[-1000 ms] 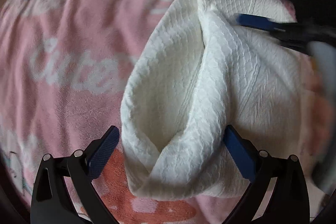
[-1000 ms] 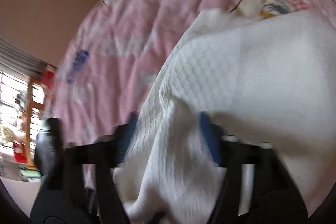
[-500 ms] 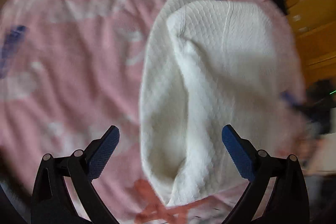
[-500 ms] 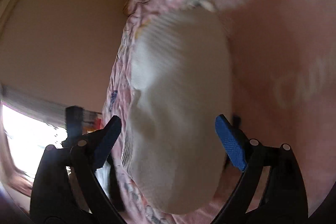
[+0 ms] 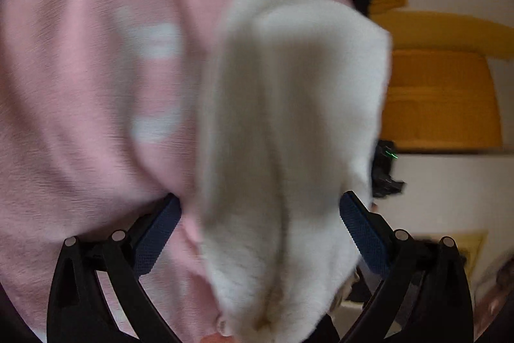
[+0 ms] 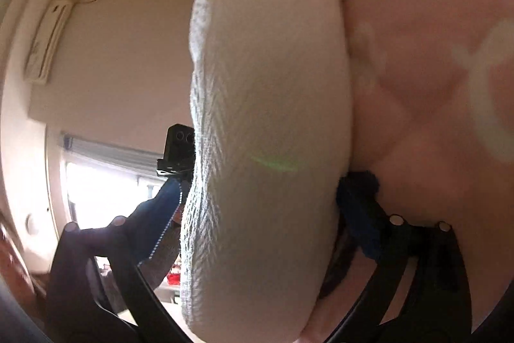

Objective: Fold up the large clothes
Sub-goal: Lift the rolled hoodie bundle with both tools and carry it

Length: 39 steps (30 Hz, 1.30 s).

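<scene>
A folded white textured garment (image 5: 289, 134) lies on a pink blanket (image 5: 80, 85). In the left wrist view it runs from the top down between my fingers, and the frame is blurred. My left gripper (image 5: 258, 230) is open, its blue pads wide apart on either side of the cloth. In the right wrist view the same garment (image 6: 266, 134) fills the middle as a thick rounded bundle. My right gripper (image 6: 257, 208) is open, with its pads on either side of the bundle. Whether the pads touch the cloth I cannot tell.
The pink blanket (image 6: 433, 85) has white print. A yellow and orange piece of furniture (image 5: 440, 85) stands to the right in the left wrist view. The right wrist view shows a wall with an air conditioner (image 6: 48, 37) and a bright window (image 6: 102, 192).
Both views have swung sideways, so the room now shows beside the bed. The right gripper went from shut on the cloth to open. The left gripper has stayed open.
</scene>
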### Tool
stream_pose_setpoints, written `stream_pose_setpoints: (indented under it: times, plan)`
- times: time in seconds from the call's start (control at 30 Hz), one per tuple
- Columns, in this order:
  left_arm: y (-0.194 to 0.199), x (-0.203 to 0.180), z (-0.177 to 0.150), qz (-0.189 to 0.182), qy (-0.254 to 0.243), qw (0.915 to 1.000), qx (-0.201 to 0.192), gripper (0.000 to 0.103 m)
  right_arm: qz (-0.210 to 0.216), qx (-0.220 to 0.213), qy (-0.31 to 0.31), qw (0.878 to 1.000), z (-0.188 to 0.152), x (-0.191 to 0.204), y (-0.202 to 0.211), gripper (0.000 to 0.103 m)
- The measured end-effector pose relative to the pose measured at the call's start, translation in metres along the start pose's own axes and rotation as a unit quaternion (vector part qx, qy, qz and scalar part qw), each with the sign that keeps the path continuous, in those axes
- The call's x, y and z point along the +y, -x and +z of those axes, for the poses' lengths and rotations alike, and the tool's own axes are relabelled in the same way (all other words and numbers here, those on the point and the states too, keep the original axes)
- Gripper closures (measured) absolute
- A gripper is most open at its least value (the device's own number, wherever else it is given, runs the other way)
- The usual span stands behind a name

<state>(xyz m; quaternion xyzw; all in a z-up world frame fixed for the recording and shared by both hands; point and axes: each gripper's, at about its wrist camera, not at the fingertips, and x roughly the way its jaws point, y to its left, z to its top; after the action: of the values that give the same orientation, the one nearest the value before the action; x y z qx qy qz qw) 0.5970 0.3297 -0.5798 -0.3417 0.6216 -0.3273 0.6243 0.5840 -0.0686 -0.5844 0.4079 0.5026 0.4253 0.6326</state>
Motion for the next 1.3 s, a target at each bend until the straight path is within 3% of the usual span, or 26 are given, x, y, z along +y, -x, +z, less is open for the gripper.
stream_pose_setpoints:
  times: [0.07, 0.1, 0.17, 0.23, 0.33, 0.5, 0.6, 0.73, 0.87, 1.0, 1.2, 1.23, 1.27, 1.3]
  plan:
    - [-0.008, -0.013, -0.004, 0.037, -0.027, 0.9989, 0.01, 0.008, -0.028, 0.017, 0.017, 0.999, 0.0, 0.001, -0.012, 0.006]
    - [-0.016, -0.023, -0.008, 0.072, -0.046, 0.9961, 0.019, 0.008, -0.045, 0.024, 0.031, 0.998, -0.001, 0.005, -0.019, 0.006]
    - [-0.027, -0.048, -0.013, 0.135, -0.092, 0.9864, 0.013, 0.008, -0.056, 0.025, 0.06, 0.996, 0.0, 0.016, -0.033, 0.005]
    - [-0.035, -0.056, -0.015, 0.166, -0.104, 0.9805, 0.007, 0.006, -0.073, 0.027, 0.064, 0.995, 0.002, 0.019, -0.044, 0.005]
    - [-0.04, -0.055, -0.019, 0.155, -0.087, 0.9842, -0.001, 0.006, -0.068, 0.024, 0.072, 0.995, 0.003, 0.019, -0.05, 0.005]
    - [-0.051, -0.042, -0.018, 0.165, -0.095, 0.9818, -0.001, 0.006, -0.075, 0.002, 0.076, 0.994, -0.005, 0.023, -0.052, 0.007]
    - [-0.049, -0.042, -0.022, 0.156, -0.086, 0.984, -0.013, 0.007, -0.063, -0.011, 0.053, 0.997, -0.012, 0.023, -0.053, 0.019]
    - [-0.037, -0.056, -0.034, 0.152, -0.074, 0.9849, -0.038, 0.031, -0.04, -0.02, 0.021, 0.999, -0.017, 0.034, -0.052, 0.035]
    - [-0.017, -0.066, -0.044, 0.149, -0.076, 0.9849, -0.042, 0.049, -0.029, -0.006, 0.036, 0.999, -0.021, 0.069, -0.062, 0.039]
    - [0.001, -0.07, -0.048, 0.115, -0.061, 0.9901, -0.052, 0.053, -0.007, 0.008, 0.04, 0.999, -0.026, 0.1, -0.075, 0.041]
    - [0.012, -0.093, -0.067, 0.12, -0.066, 0.9884, -0.065, 0.054, 0.004, 0.025, 0.057, 0.998, -0.042, 0.143, -0.099, 0.041]
    - [0.016, -0.096, -0.072, 0.093, -0.063, 0.9915, -0.065, 0.066, 0.008, 0.025, 0.057, 0.998, -0.044, 0.148, -0.103, 0.041]
    - [0.018, -0.099, -0.078, 0.082, -0.064, 0.9924, -0.066, 0.067, 0.017, 0.024, 0.052, 0.998, -0.041, 0.149, -0.103, 0.041]
    - [0.021, -0.107, -0.086, 0.094, -0.078, 0.9902, -0.068, 0.067, 0.022, 0.022, 0.049, 0.998, -0.044, 0.156, -0.104, 0.041]
